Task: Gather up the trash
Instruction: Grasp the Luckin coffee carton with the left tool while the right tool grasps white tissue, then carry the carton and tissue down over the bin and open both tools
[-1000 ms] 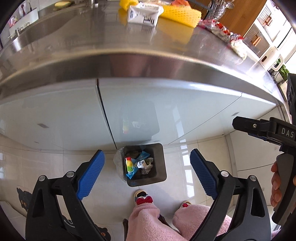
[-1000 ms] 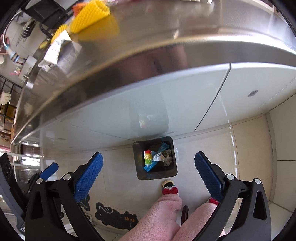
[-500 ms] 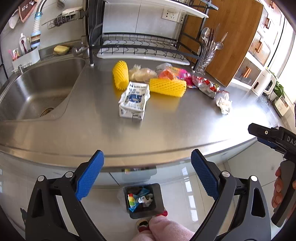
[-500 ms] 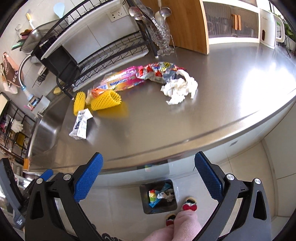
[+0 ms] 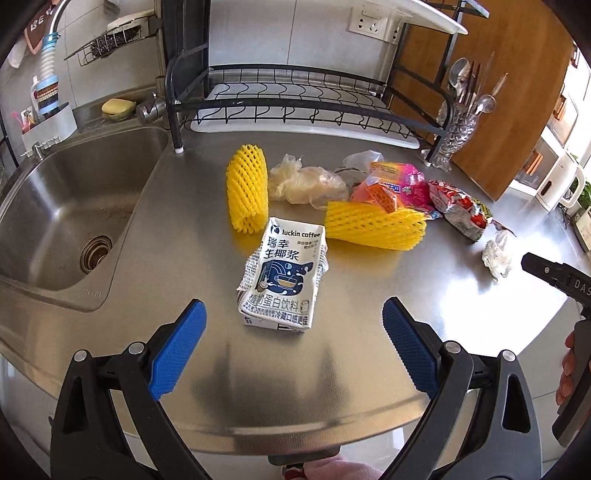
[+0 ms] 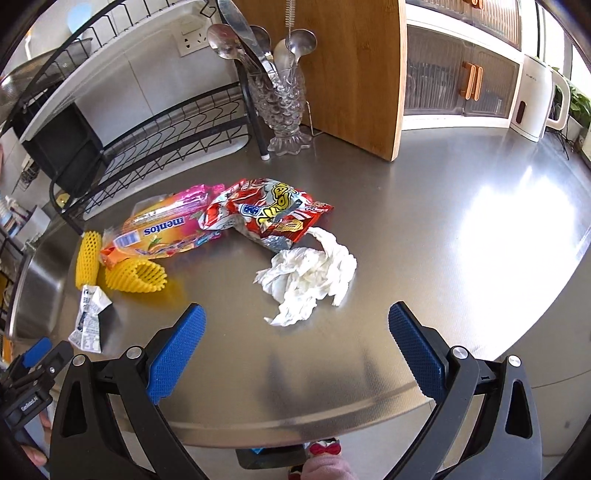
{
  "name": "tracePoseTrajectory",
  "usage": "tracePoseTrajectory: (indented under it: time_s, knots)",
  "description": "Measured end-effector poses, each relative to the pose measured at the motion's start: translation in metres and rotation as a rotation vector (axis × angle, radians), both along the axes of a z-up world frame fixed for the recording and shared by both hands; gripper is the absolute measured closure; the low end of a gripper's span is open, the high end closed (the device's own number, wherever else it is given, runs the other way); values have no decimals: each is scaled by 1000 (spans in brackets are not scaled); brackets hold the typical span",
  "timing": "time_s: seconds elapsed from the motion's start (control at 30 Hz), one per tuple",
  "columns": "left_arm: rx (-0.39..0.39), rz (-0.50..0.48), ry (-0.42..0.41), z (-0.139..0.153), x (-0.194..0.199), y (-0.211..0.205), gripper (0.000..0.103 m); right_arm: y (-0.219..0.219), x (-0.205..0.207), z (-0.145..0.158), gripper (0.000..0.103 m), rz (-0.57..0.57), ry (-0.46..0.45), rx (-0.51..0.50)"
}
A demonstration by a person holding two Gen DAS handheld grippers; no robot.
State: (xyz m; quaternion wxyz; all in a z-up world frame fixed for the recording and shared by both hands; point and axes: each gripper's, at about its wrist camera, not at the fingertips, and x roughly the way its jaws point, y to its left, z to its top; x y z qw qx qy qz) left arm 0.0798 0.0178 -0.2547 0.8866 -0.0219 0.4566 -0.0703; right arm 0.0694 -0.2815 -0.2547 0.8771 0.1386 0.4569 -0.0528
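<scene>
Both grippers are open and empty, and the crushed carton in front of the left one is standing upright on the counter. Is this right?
Not quite. The left gripper and right gripper are indeed open and empty, but the carton is not upright: the left wrist view shows it lying flat on the counter, printed face up.

I am looking across a home kitchen: a stainless steel counter (image 5: 369, 369) runs beside a sunken sink (image 5: 74, 206) with a flexible tap hose (image 5: 48, 70). A black dish rack (image 5: 295, 107) stands against the tiled wall under a socket (image 5: 371, 24), spoons fill a glass holder (image 6: 284, 99), and a white kettle (image 6: 535, 99) sits near the window.
</scene>
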Motion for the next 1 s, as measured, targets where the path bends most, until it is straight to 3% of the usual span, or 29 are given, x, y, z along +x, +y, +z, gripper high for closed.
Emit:
tracePoseTrajectory:
  time_s: [0.23,0.43,0.5,0.63,0.7,0.83,1.0]
  knots:
    - [17,29,45,-24,25,6,13,-12,29,-22,3,-16,34,-4]
    - [22,6,39,-29,34,1,32,-6,45,-34,8,21,51,-27]
    - [23,-3,46,-31,36,-2,39,-5,50,-38,19,35,67,-20]
    - [26,-7,61,-35,38,-3,46,-1,54,-44,25,59,75,-4]
    - [30,-5,57,-37,38,-2,49,1,55,-44,36,72,75,-4]
    - [24,-8,56,-37,38,-1,50,3,55,-46,51,82,74,-5]
    - [23,-23,33,-32,32,-5,51,0,51,-43,77,85,55,10]
